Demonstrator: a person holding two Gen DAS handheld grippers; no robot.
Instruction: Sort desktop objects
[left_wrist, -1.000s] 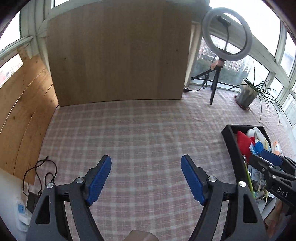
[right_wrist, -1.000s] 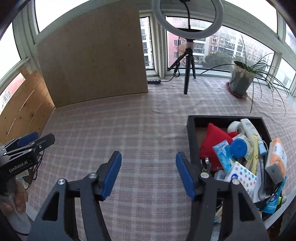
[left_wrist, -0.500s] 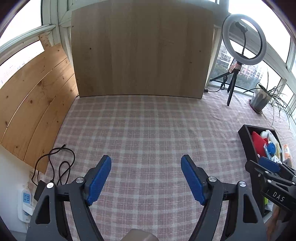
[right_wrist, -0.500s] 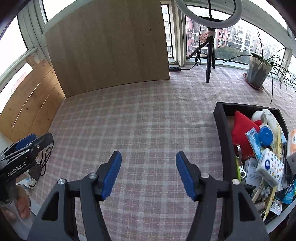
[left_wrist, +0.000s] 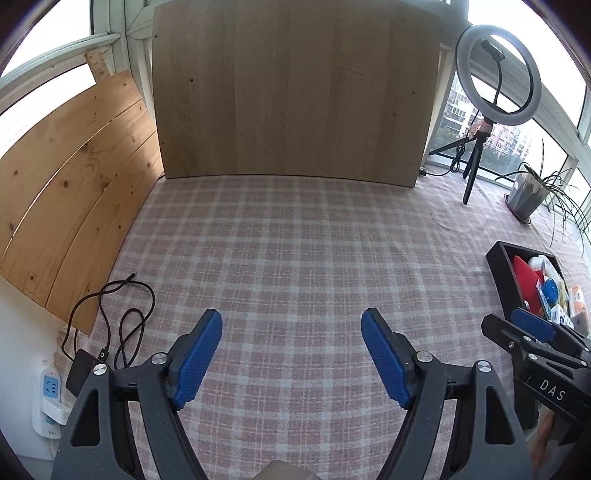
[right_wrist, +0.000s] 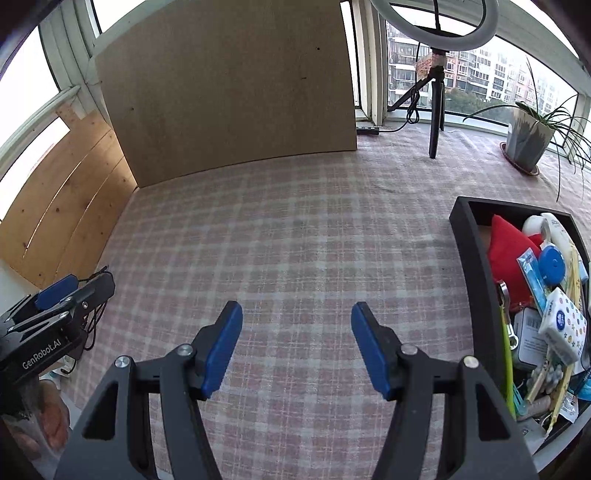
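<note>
I see my left gripper (left_wrist: 291, 354) and right gripper (right_wrist: 295, 347) both spread wide, holding nothing above the checked tablecloth (right_wrist: 295, 240), with the black tray (right_wrist: 476, 280) of sorted objects at 3 o'clock of the right jaws.

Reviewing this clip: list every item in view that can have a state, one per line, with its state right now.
left gripper: open, holding nothing
right gripper: open, holding nothing
black tray: on the tablecloth, crammed with items
red pouch: in the tray, at its far end
tissue pack: on top of the pile
ring light: upright on its tripod, unlit
black cable: loosely coiled at table edge
</note>
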